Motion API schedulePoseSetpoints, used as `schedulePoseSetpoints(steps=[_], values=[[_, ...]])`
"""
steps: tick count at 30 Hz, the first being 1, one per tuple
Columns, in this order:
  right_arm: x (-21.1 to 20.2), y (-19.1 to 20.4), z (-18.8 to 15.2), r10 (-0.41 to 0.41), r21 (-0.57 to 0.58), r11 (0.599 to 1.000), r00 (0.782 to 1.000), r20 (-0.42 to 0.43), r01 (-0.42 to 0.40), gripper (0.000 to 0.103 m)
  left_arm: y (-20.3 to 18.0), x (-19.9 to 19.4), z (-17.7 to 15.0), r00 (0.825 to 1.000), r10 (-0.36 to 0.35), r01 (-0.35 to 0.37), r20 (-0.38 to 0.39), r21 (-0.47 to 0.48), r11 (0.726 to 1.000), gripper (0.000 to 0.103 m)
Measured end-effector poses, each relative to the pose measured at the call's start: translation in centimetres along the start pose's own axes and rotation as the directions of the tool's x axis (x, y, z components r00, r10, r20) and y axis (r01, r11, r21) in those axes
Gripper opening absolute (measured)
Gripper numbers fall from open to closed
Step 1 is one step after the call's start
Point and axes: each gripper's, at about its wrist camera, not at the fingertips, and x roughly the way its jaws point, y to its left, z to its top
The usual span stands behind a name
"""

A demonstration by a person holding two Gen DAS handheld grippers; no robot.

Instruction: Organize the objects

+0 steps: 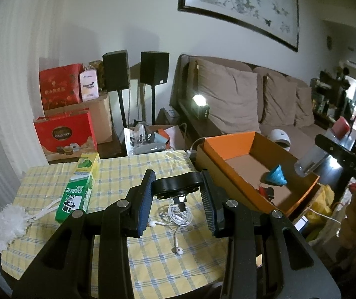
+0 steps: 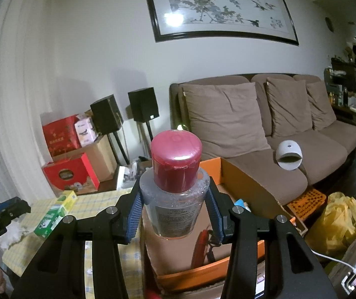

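My left gripper point(image 1: 178, 186) is shut on a black mount with a screw stud point(image 1: 176, 186), held above tangled white earphones point(image 1: 178, 216) on the yellow checked tablecloth point(image 1: 133, 254). My right gripper point(image 2: 175, 206) is shut on a clear bottle with a red cap point(image 2: 176, 174), held over the orange cardboard box point(image 2: 242, 182). That box point(image 1: 227, 147) holds a blue funnel point(image 1: 276, 174) and a red item point(image 1: 265, 191). The bottle also shows at the right of the left wrist view point(image 1: 312, 160).
A green toothpaste carton point(image 1: 80, 189) and a white fluffy duster point(image 1: 6, 226) lie on the table's left side. Red gift boxes point(image 1: 64, 134), two speakers point(image 1: 115, 69) and a brown sofa point(image 1: 240, 99) stand behind. A yellow bag point(image 2: 337, 221) sits on the floor at right.
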Motion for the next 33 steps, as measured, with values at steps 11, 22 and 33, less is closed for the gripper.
schedulePoseSetpoints(steps=[11, 22, 33], values=[[-0.3, -0.9, 0.3, -0.017, 0.010, 1.000, 1.000, 0.011, 0.017, 0.048, -1.4, 0.1, -0.2, 1.000, -0.028, 0.028, -0.007, 0.014, 1.000, 0.034], [-0.4, -2.1, 0.9, -0.030, 0.031, 0.999, 0.999, 0.016, 0.029, 0.048, -2.7, 0.3, -0.3, 0.998, -0.058, 0.058, -0.010, 0.030, 0.998, 0.034], [-0.5, -2.4, 0.9, -0.025, 0.037, 0.999, 1.000, 0.014, 0.024, 0.048, -3.7, 0.4, -0.3, 0.997, -0.074, 0.074, -0.017, 0.038, 0.997, 0.034]])
